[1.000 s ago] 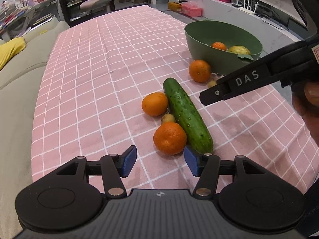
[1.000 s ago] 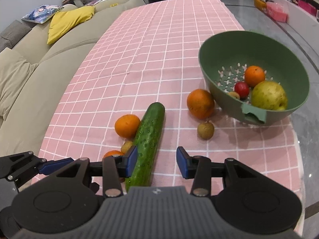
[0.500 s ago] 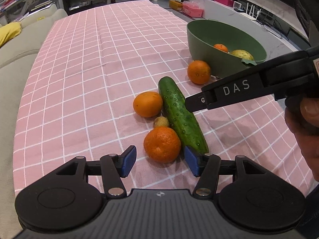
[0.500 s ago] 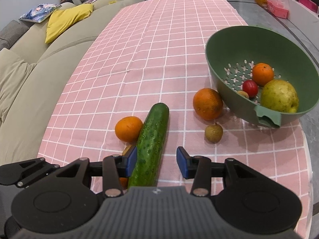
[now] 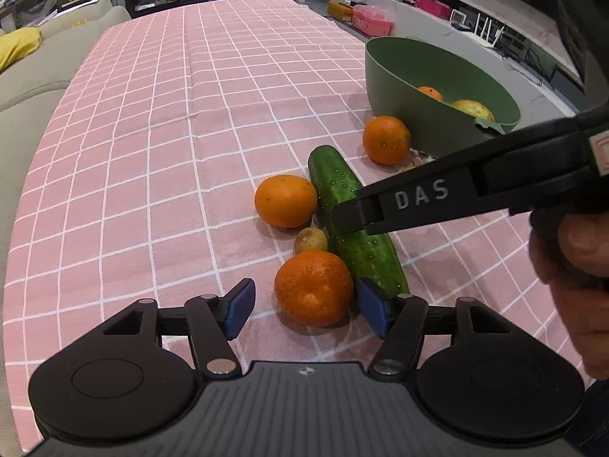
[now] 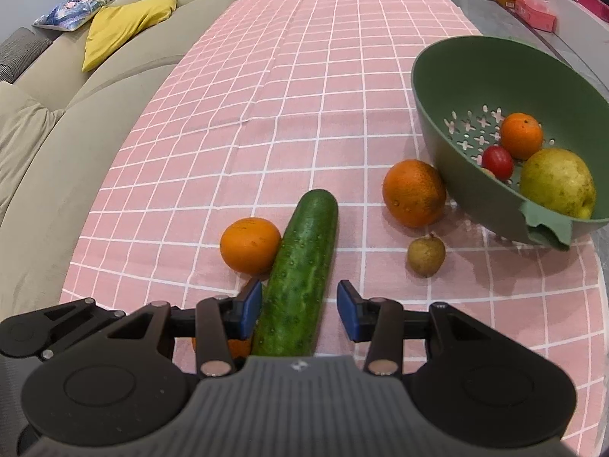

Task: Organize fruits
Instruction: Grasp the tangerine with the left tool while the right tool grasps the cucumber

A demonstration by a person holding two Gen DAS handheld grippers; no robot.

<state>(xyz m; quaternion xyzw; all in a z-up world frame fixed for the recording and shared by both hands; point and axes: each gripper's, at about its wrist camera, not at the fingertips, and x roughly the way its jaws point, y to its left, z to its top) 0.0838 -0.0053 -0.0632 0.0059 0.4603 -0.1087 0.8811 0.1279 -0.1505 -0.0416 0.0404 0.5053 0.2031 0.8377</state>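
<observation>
On the pink checked cloth a cucumber lies among three oranges and small brown fruits. My left gripper straddles the nearest orange; its jaws are opening and the pads stand clear of the peel. My right gripper is open around the cucumber's near end, its left pad almost at the skin. One right finger shows above the cucumber in the left wrist view. A second orange touches the cucumber's left side. A third orange sits by the green bowl.
The bowl holds an orange, a red fruit and a pear. A small brown fruit lies in front of it, another beside the cucumber. A sofa runs along the left edge. A person's hand is at the right.
My left gripper came closer to the near orange, which now sits between wider jaws. My right gripper shifted left, so the cucumber now lies between its pads.
</observation>
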